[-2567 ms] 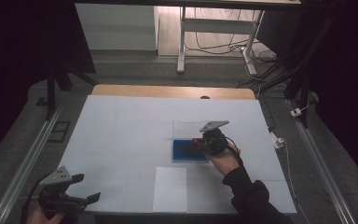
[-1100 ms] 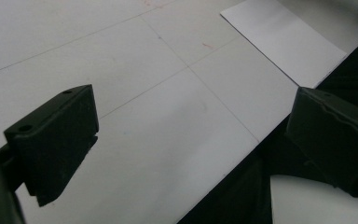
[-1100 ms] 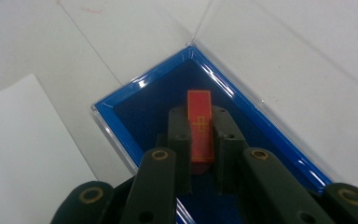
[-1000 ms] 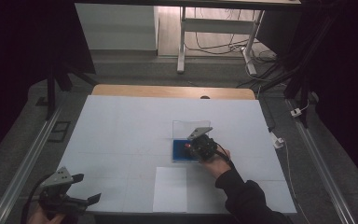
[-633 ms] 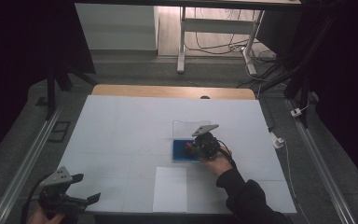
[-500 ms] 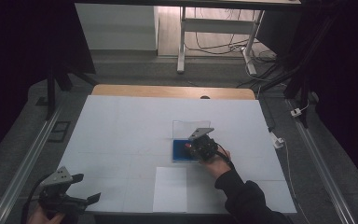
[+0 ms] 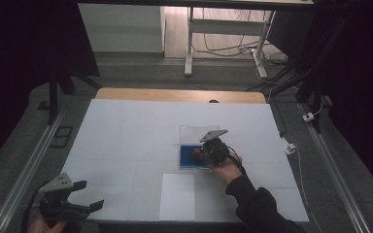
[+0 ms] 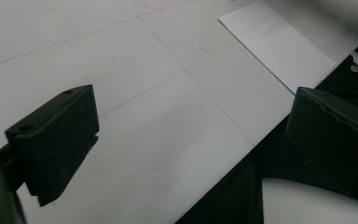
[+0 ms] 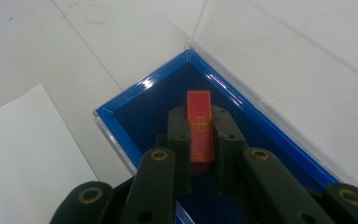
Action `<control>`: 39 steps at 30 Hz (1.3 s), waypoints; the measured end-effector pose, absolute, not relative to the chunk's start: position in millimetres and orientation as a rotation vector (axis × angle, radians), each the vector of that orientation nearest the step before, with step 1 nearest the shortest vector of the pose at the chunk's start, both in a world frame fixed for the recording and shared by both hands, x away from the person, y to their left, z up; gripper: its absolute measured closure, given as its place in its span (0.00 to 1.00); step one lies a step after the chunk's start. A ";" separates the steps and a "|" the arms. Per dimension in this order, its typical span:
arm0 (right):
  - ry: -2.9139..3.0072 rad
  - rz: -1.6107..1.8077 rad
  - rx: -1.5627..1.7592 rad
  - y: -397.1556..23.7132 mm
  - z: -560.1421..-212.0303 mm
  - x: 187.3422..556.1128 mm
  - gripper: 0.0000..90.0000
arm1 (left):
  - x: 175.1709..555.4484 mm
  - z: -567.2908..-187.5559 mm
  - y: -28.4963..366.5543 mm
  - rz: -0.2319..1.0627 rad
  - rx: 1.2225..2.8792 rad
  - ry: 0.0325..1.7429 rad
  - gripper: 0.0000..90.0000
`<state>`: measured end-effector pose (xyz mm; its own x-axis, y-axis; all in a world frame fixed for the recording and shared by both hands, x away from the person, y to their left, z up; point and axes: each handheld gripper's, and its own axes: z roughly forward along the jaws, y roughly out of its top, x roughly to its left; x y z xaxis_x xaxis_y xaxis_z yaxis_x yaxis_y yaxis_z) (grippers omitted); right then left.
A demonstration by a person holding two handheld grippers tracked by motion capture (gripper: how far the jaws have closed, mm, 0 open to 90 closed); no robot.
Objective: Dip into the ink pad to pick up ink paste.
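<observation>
A small red block (image 9: 200, 126) with a gold mark is clamped between the jaws of my right gripper (image 9: 200, 114), which is shut on it. The block hangs just over the dark blue floor of a clear-walled box (image 9: 149, 107). From above, the right gripper (image 7: 200, 153) sits over that blue box (image 7: 187, 160) right of the table's middle, with the box's clear lid (image 7: 194, 132) lying open behind it. My left gripper (image 7: 90, 194) is at the near left corner of the table. Its jaws stand wide apart and hold nothing, as the left gripper (image 8: 191, 135) view shows.
A white sheet of paper (image 7: 177, 196) lies near the front edge, just in front of the box; it is also in the paper (image 8: 279, 44) corner of the left gripper view. The white tabletop (image 7: 126, 131) has a wooden strip at its far edge.
Since the earliest frame the right gripper has shifted a little left over the blue box. Over the last second it has held still. The left gripper has not moved.
</observation>
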<state>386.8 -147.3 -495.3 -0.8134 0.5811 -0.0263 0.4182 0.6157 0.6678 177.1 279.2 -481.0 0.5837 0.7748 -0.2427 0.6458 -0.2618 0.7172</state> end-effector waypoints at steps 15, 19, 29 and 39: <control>2.573 1.026 0.816 -149.6 -486.9 385.4 0.89 | 177.1 -481.1 278.4 0.201 1.996 1.130 0.05; 2.568 1.044 0.816 -151.9 -483.7 384.2 0.89 | 177.1 -481.0 278.3 0.202 1.997 1.129 0.05; 2.565 1.128 0.812 -159.9 -471.3 377.4 0.89 | 176.5 -481.1 279.5 0.200 1.987 1.129 0.05; 2.571 1.179 0.816 -171.2 -458.6 363.6 0.89 | 176.1 -480.9 279.2 0.205 1.992 1.125 0.05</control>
